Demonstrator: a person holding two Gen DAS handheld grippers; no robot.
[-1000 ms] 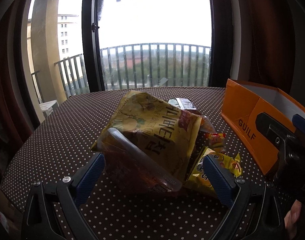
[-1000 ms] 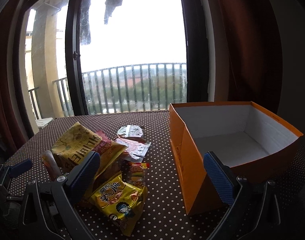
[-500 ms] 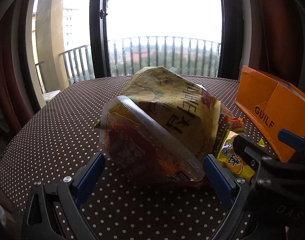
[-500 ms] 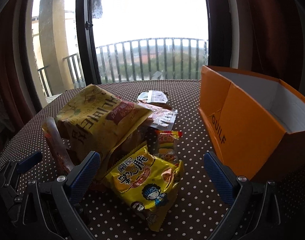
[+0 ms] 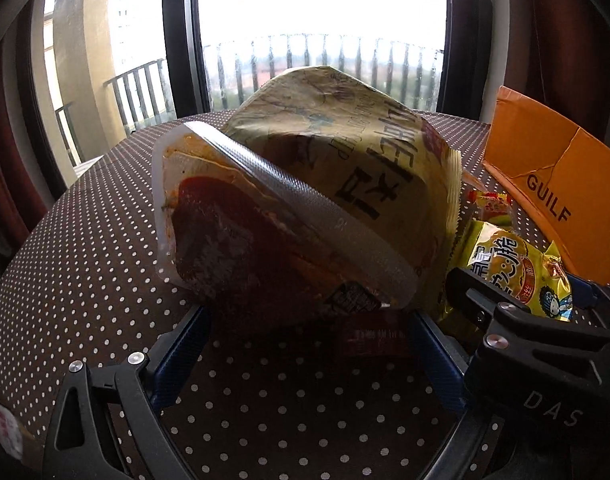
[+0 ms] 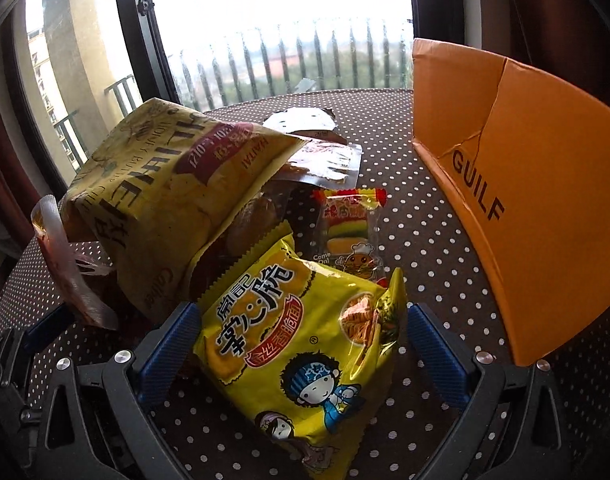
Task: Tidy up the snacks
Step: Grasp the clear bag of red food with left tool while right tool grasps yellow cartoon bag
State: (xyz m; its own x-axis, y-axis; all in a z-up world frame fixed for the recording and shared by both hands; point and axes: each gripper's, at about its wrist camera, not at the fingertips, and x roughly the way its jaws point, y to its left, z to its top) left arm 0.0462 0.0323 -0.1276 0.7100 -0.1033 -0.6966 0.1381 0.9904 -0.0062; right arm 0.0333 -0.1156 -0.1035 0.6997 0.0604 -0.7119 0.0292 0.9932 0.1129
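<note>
Both grippers have moved in on the snack heap since a second ago, so the packets now fill each view and the orange box has slid to the right edge. The left gripper (image 5: pixel 307 344) has its jaws released, spread to either side of a clear sealed pouch (image 5: pixel 265 232) with dark red contents that leans against a big yellow chip bag (image 5: pixel 357 160); the pouch's lower edge sits between the blue pads, though contact cannot be told. The right gripper (image 6: pixel 303 344) is likewise released, its jaws wide apart around a bright yellow noodle-snack packet (image 6: pixel 301 344) printed with cartoon children, which lies flat on the dotted surface (image 6: pixel 433 240).

The orange box (image 6: pixel 545 200), lettered GUILF, stands at the right of the heap, just beside it; from both views only its outer walls show, so its contents cannot be told.

Behind the yellow packet lies a small burger-candy packet (image 6: pixel 351 236), and further back a clear wrapper (image 6: pixel 325 160) and a silver-white packet (image 6: pixel 301 120). The big chip bag (image 6: pixel 165 196) is puffed, tilted and creased, with a red label panel.
</note>
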